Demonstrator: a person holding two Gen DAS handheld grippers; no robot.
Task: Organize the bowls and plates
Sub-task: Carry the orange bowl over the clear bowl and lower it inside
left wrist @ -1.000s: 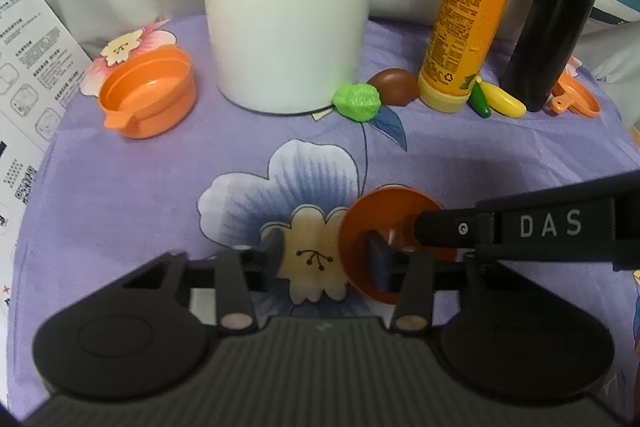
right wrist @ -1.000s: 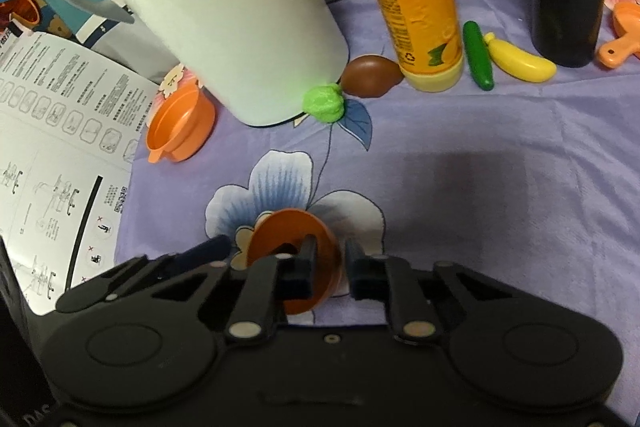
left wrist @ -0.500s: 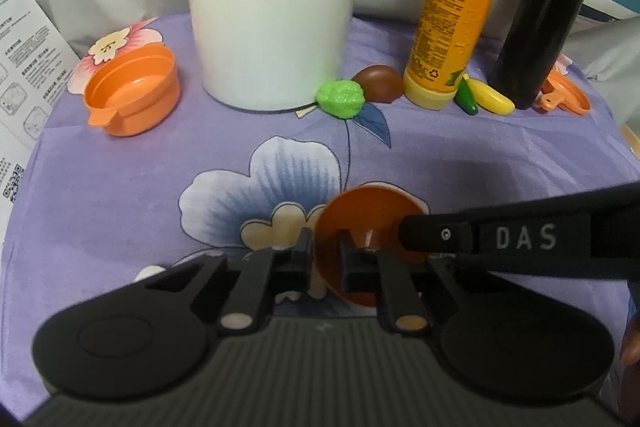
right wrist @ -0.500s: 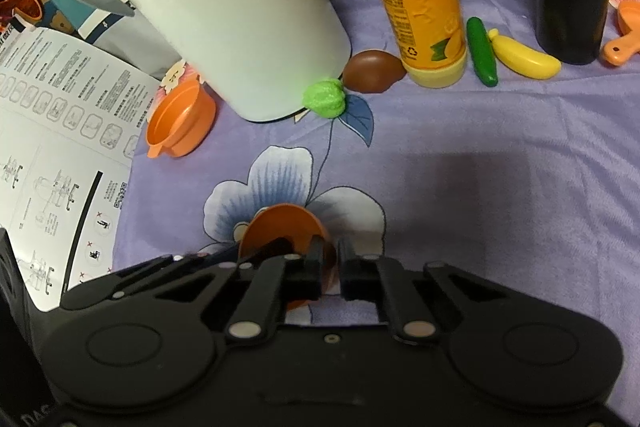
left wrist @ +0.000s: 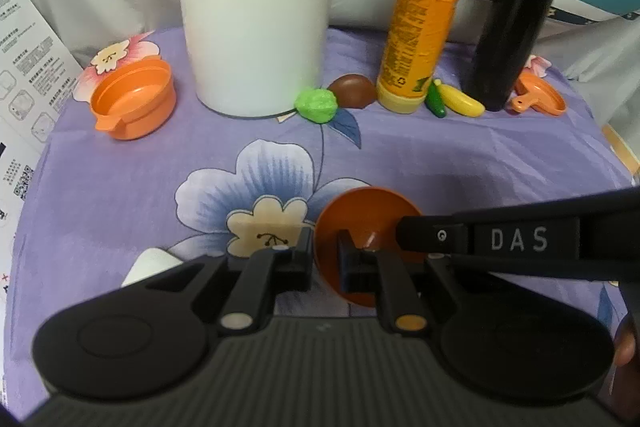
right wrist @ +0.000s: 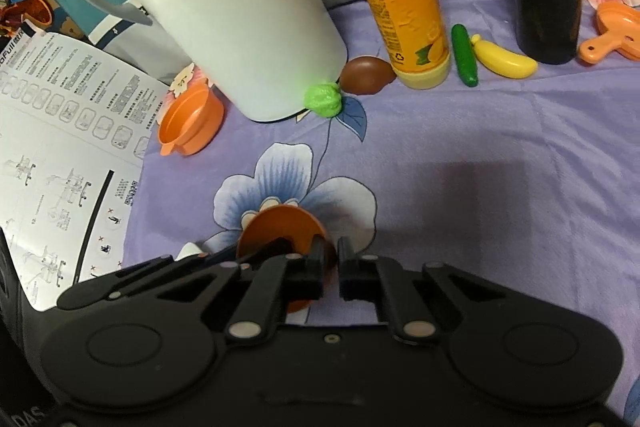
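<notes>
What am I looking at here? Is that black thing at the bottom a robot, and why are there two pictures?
No robot: a person holds a pair of black tongs in each hand, and a camera on each looks forward along them. One picture is from the left tongs, the other from the right tongs. Both sets are shut on the rim of the same small dark orange bowl, one on each side. On the purple flowered cloth stand a white jug, an orange bottle and a black flask, with toy fruit at their feet, a lighter orange bowl at the left, and a printed sheet beside it.
</notes>
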